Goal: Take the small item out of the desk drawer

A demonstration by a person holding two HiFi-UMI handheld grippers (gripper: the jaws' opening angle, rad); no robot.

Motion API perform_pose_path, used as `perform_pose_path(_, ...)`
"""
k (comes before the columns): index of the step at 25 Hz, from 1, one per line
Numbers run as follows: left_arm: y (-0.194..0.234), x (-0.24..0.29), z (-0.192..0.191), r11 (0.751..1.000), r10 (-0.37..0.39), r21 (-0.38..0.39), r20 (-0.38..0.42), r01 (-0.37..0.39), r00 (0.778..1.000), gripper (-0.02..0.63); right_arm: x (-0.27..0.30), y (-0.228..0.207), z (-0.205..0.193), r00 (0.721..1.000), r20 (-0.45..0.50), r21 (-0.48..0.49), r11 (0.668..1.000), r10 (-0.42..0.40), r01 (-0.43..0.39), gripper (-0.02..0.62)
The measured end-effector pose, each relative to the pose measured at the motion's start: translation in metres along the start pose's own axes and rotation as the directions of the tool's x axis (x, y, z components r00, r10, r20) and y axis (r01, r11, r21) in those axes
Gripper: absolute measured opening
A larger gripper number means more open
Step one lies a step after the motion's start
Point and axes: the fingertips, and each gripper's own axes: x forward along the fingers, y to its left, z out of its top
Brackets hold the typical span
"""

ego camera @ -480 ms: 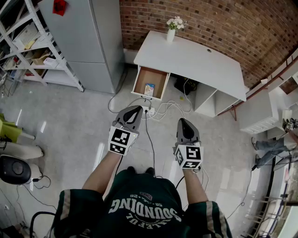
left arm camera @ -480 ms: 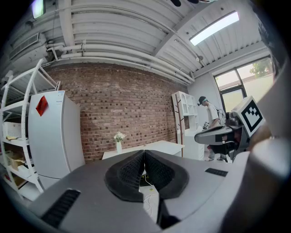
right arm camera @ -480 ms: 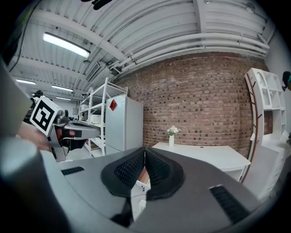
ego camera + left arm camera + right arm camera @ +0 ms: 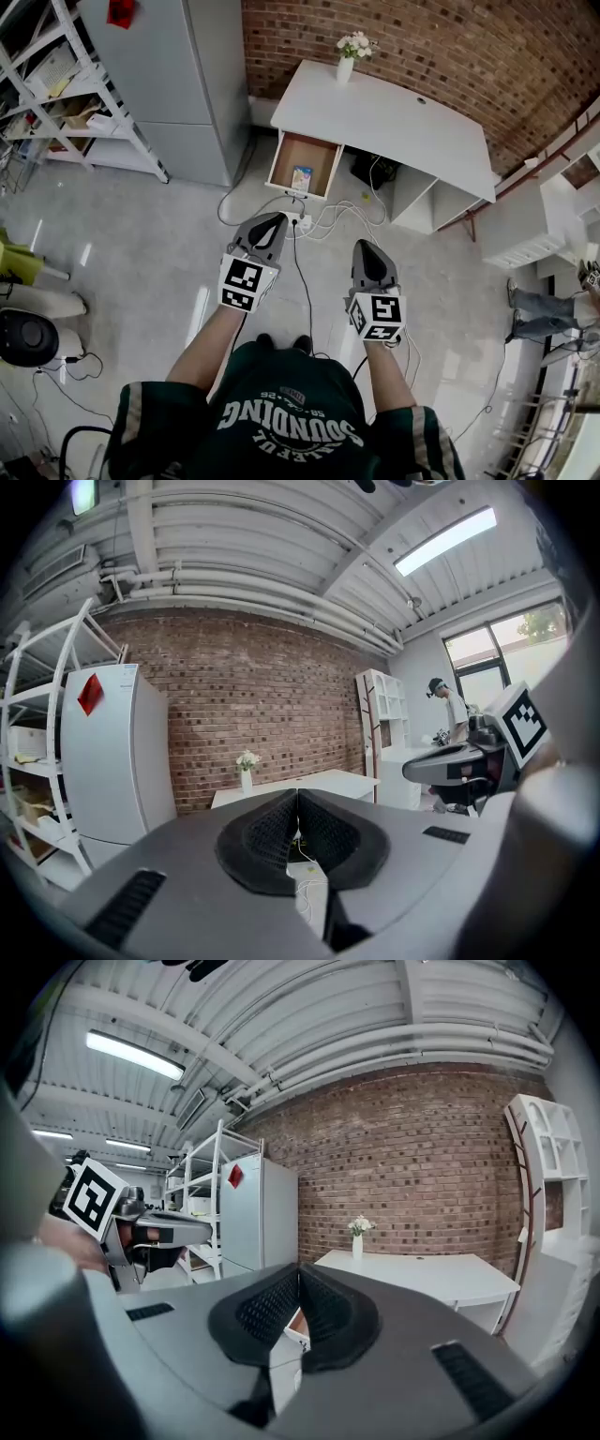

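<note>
Facing: white counter [image 4: 394, 122] against the brick wall [image 4: 422, 37]; person stands on the grey floor [image 4: 159, 253], well apart from it.
Drawer [image 4: 281, 167]: pulled open under the counter's end toward the head view's left; brown inside.
Small item [image 4: 301, 178]: pale blue and yellow packet, lying in the drawer near its front edge; neither gripper touches it.
Left gripper [image 4: 276, 218]: held out over the floor, aimed toward the drawer; jaws pressed together, nothing between them.
Right gripper [image 4: 366, 246]: just beside the left one, aimed the same way; jaws closed pad to pad, empty.
Vase [image 4: 345, 67]: white flowers, upright on the counter's rear corner above the drawer.
Cables [image 4: 328, 220]: white, loose on the floor between grippers and drawer.
Cabinet [image 4: 178, 75]: tall, pale, red tag near its top, beside the counter; white shelf rack [image 4: 84, 94] farther over.
</note>
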Motion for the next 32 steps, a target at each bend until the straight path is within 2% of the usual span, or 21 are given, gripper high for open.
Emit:
perform_pose_path(8, 0.007, -0.016, -0.007, 1.0, 0.0, -0.008, -0.002, 0.0, 1.0, 0.017, -0.003, 0.025, -0.007, 0.999, -0.021, 0.004, 1.0, 0.027, -0.027, 0.025)
perform_pose_path(24, 0.025, -0.062, -0.029, 0.999, -0.046, -0.013, 0.007, 0.046, 0.999, 0.017, -0.018, 0.084, -0.013, 1.0, -0.011, 0.012, 1.0, -0.022, 0.023, 0.025)
perform_pose_path(32, 0.028, -0.068, -0.029, 0.998, -0.054, -0.012, 0.008, 0.054, 0.999, 0.017, -0.022, 0.093, -0.012, 1.0, -0.007, 0.021, 0.999, -0.028, 0.028, 0.025)
